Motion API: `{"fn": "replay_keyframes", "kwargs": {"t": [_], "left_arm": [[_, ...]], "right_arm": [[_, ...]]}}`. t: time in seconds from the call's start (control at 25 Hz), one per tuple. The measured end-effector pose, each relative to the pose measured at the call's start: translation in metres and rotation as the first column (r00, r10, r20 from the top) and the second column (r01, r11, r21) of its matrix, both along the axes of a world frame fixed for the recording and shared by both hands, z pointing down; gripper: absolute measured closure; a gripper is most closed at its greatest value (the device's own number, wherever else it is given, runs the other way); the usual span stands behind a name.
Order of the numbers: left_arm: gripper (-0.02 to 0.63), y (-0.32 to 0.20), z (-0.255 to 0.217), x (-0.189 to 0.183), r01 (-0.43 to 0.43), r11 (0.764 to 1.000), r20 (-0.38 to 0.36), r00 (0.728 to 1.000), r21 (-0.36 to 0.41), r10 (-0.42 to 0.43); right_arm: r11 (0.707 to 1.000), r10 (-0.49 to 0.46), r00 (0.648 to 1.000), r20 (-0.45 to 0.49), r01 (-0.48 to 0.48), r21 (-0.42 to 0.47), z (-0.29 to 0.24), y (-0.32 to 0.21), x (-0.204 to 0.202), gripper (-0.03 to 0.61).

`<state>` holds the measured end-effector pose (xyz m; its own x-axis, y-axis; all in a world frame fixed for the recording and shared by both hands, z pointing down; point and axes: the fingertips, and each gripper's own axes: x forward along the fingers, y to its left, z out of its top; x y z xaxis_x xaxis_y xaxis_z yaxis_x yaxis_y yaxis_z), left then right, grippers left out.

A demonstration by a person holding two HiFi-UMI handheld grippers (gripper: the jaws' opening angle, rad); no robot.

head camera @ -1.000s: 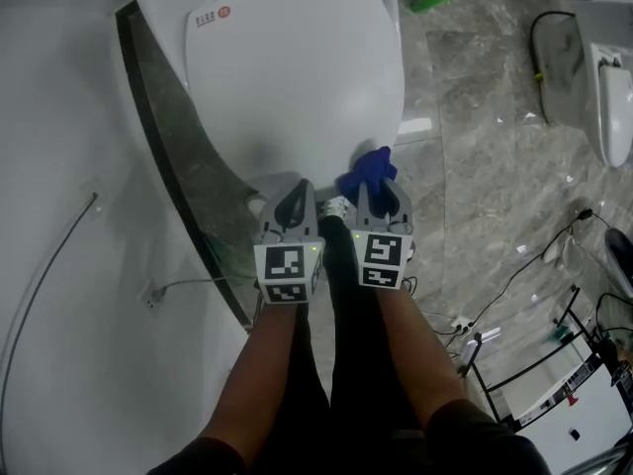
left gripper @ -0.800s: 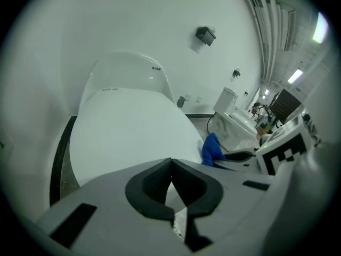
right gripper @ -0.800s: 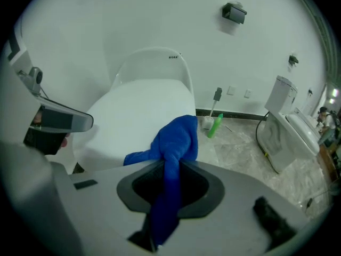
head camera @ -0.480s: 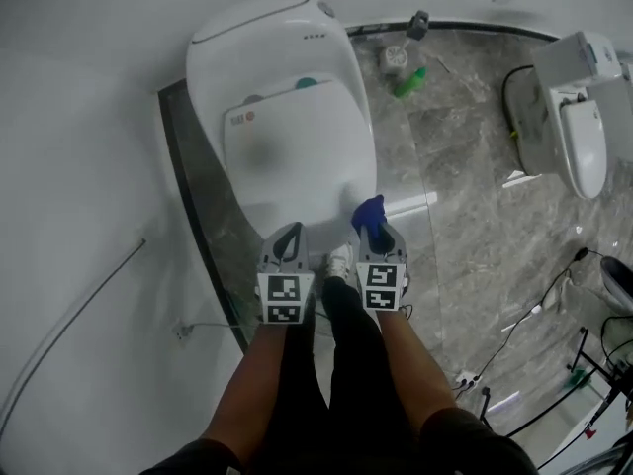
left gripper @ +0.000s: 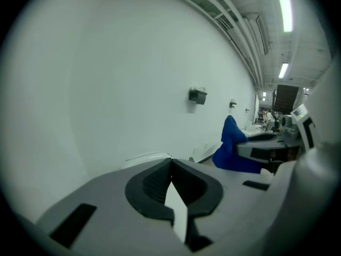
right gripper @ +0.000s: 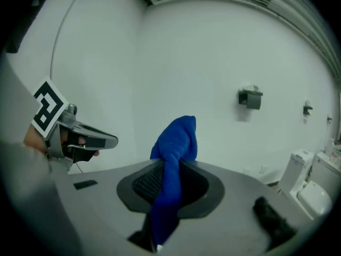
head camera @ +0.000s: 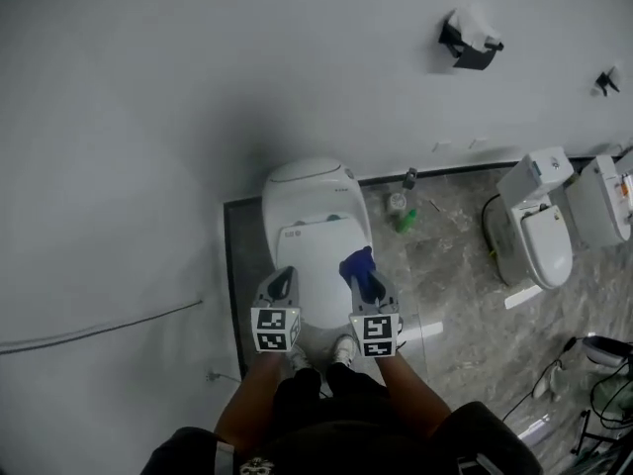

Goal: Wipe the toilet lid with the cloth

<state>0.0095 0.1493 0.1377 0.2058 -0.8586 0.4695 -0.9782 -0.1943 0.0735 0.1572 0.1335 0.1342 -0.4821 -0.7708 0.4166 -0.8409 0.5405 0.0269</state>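
A white toilet (head camera: 312,216) with its lid (head camera: 318,265) down stands by the wall, far below in the head view. My right gripper (head camera: 362,273) is shut on a blue cloth (head camera: 356,262), which bunches up between its jaws (right gripper: 173,159). My left gripper (head camera: 284,278) is shut with nothing in it; in the left gripper view its jaws meet over the wall (left gripper: 170,161). Both grippers hang side by side high above the front of the lid, apart from it. The blue cloth (left gripper: 229,148) also shows at the right of the left gripper view.
Two more white toilets (head camera: 544,231) stand on the grey marble floor (head camera: 445,295) to the right. A green bottle (head camera: 406,221) and a small container lie beside the toilet. A black holder (head camera: 467,40) hangs on the wall. Cables and stands (head camera: 593,384) crowd the lower right.
Both grippers have risen well away from the lid, the cloth still in the right one. The head view has drawn back, so the whole toilet, wall and neighbouring toilets now show.
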Motion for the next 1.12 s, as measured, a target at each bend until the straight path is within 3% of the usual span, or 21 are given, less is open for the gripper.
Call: {"fn": "replay_keyframes", "kwargs": {"t": [0.2, 0.4, 1.12], "left_arm": [[0.604, -0.023, -0.092, -0.002, 0.010, 0.988, 0.015, 1.000, 0.152, -0.013], [0.604, -0.026, -0.134, 0.008, 0.022, 0.975, 0.013, 1.000, 0.221, -0.026], [0.603, -0.035, -0.176, 0.026, -0.054, 0.951, 0.074, 0.997, 0.304, 0.033]], "right_arm": [[0.988, -0.061, 0.998, 0.035, 0.055, 0.145, -0.087, -0.015, -0.023, 0.512], [0.973, -0.097, 0.994, 0.050, 0.084, 0.213, -0.119, -0.007, -0.030, 0.512], [0.943, -0.111, 0.991, 0.076, 0.080, 0.324, -0.164, -0.023, -0.027, 0.512]]}}
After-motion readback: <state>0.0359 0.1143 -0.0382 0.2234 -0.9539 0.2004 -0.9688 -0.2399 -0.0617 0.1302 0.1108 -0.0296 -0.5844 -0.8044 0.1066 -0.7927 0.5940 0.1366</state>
